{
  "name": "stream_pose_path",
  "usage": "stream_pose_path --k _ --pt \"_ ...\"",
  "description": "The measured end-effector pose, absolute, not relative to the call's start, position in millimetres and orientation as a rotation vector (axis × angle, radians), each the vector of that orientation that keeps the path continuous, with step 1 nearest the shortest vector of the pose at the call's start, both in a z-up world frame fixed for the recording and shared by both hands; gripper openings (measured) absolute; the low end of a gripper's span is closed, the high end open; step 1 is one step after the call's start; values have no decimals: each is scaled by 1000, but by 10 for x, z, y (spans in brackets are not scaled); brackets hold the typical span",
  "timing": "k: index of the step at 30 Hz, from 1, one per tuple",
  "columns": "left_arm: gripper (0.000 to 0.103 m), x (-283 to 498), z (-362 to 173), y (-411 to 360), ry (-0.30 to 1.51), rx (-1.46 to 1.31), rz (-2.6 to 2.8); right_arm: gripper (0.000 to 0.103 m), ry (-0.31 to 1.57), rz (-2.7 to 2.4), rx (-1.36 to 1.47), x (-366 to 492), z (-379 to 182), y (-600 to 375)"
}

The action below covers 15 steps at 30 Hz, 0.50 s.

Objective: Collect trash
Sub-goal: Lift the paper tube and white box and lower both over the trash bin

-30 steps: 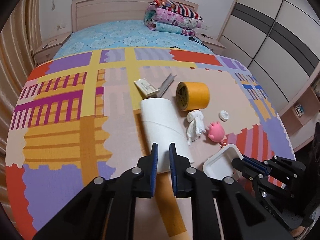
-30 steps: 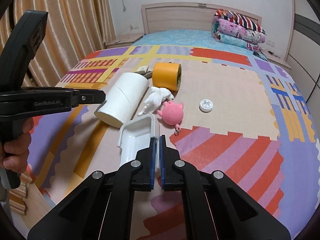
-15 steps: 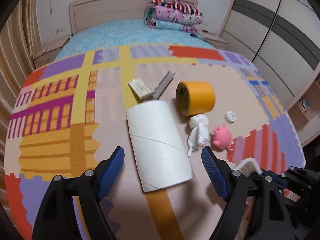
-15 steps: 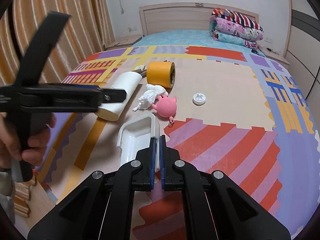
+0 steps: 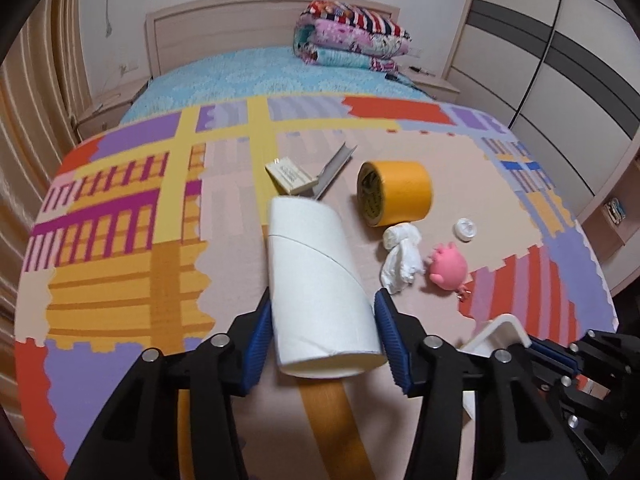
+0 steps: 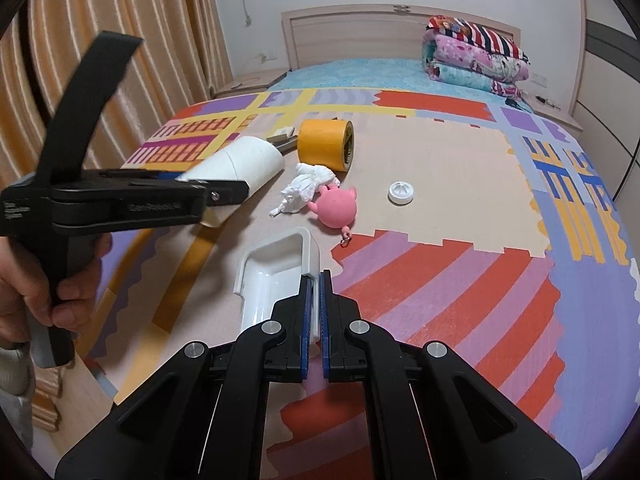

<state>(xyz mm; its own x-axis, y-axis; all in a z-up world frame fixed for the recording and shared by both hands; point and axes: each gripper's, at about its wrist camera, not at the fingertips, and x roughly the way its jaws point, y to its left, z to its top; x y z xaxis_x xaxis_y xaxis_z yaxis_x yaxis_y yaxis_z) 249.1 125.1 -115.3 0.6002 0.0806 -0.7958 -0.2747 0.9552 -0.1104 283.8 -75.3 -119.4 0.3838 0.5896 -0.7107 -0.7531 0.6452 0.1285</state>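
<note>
So we're tidying the play mat [image 5: 120,240] on the bed, and the way we're set up makes sense: our right gripper [image 6: 314,320] is pinching the rim of a white tray [image 6: 276,276], jaws closed tight on its wall, so the tray is sitting near the clutter like a bin for trash. Our left gripper [image 5: 322,334] is spread wide around the near end of the paper roll [image 5: 316,280], which is lying on its side on the mat. Both blue pads [image 5: 260,336] are sitting just beside the roll's flanks; we can't tell whether they're actually touching it yet, so we're not calling it a grip.

Actual trash looks like the crumpled tissue [image 5: 401,258], lying between the roll and the pink pig toy [image 5: 448,266], just below the orange tape roll [image 5: 394,194]. A small white cap [image 5: 465,229] is lying apart to the right. We're guessing the roll is either getting shifted aside or collected first.
</note>
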Motion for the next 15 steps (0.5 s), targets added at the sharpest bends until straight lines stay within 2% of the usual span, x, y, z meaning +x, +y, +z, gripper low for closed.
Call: stream_pose_path --k 4,15 --pt "38 2309 -994 1158 872 -199 185 5 788 874 -230 2766 -1135 -790" --pt "36 1903 -774 925 807 -134 139 5 755 891 -230 2568 -1012 -939"
